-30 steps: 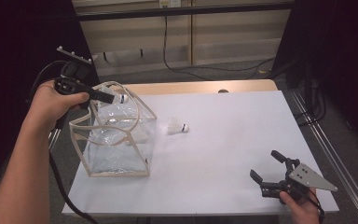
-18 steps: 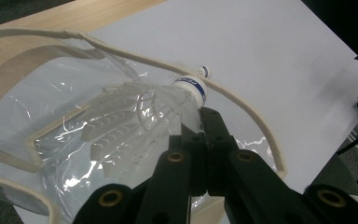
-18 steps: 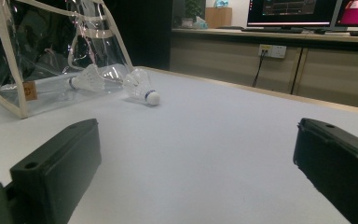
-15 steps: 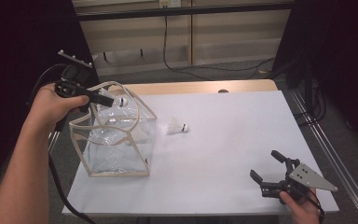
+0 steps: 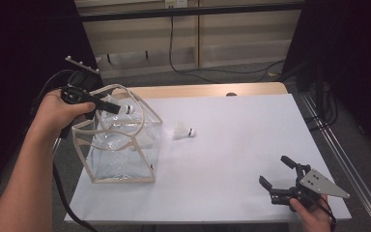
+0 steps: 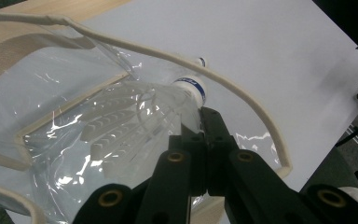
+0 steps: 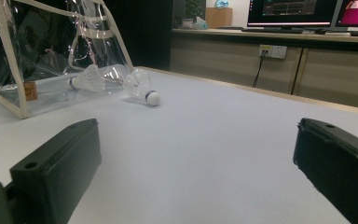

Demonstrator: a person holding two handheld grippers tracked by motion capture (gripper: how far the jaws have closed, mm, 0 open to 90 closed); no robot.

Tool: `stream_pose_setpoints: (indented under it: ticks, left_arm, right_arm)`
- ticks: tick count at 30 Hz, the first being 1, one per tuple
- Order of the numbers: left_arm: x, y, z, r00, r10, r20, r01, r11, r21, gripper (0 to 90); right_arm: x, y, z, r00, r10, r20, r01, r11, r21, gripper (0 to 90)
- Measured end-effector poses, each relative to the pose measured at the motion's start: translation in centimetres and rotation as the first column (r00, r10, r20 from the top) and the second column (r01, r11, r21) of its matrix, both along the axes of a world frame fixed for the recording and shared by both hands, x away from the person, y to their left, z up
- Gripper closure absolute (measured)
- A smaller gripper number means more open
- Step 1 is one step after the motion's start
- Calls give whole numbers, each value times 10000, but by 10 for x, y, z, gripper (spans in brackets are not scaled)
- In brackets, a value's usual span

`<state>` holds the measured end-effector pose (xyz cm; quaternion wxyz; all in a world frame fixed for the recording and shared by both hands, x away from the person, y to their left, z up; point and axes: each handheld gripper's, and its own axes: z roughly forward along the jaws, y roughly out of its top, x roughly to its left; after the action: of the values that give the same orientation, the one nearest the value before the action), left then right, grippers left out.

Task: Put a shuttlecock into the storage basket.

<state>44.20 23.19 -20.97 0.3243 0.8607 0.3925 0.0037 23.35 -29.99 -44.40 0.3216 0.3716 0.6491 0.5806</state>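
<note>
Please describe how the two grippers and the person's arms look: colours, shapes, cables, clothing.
Both grippers are black with blocky fingers. The left gripper trails a black cable; the right gripper carries a grey three-cornered plate with small holes. The forearms are bare, no sleeves in view.

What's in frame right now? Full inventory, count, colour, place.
shuttlecock held by left tool: 1, white with blue band at the cork, over the open bag
shuttlecock in bag: 1, white, lying at the bag's bottom
shuttlecock on table: 1, white, on the sheet just right of the bag
clear bag: 1, transparent with cream trim and handles, left side of the table
table: 1, white sheet over wood
monitors: 2, lit, on the far counter
left tool: 1, black, shut on the shuttlecock, above the bag
right tool: 1, black with grey plate, open, near right corner
</note>
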Motion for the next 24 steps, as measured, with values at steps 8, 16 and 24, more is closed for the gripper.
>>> stream_pose_setpoints:
  ticks: [8, 16, 24]
  left_arm:
    - [0, -3, -4, 9999, -104, -98, 104, 9999, 7, 899]
    - [0, -5, -7, 9997, -154, -173, 155, 9999, 49, 899]
    - [1, -5, -10, 9997, -139, -205, 141, 9999, 77, 899]
  right_arm:
    - [0, 0, 0, 10000, 8, 2, -8, 10000, -7, 6]
    - [0, 0, 0, 10000, 11, 0, -11, 10000, -5, 6]
    - [0, 0, 0, 10000, 10, -1, -10, 10000, -10, 6]
